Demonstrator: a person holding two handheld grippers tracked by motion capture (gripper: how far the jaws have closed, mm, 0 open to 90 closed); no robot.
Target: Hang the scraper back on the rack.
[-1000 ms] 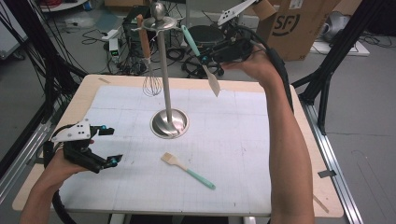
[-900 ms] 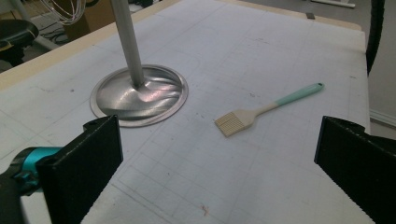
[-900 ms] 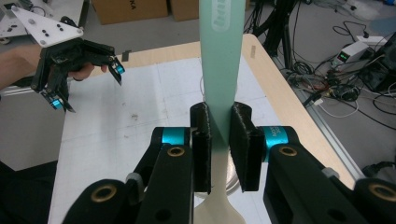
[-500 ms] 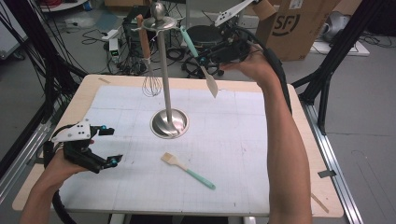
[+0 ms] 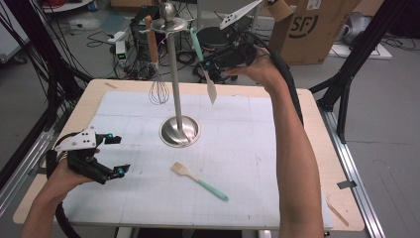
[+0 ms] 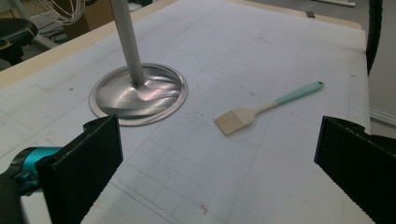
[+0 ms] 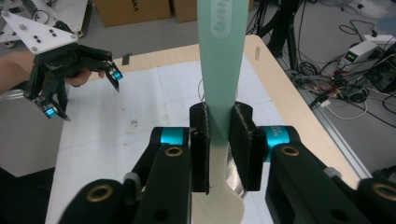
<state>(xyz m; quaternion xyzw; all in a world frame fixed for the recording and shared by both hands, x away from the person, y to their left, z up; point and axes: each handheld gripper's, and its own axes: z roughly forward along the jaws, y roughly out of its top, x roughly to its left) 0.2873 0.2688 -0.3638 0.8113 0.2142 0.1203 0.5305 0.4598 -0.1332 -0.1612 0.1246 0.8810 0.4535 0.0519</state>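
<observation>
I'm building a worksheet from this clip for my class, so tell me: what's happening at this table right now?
A person works with a gripper in each hand. The right gripper, raised beside the top of the metal stand, is shut on a spatula with a mint handle, which hangs blade down near the stand's top disc. A whisk already hangs from that disc. The left gripper waits open and empty over the mat, and a pastry brush lies flat in front of it.
</observation>
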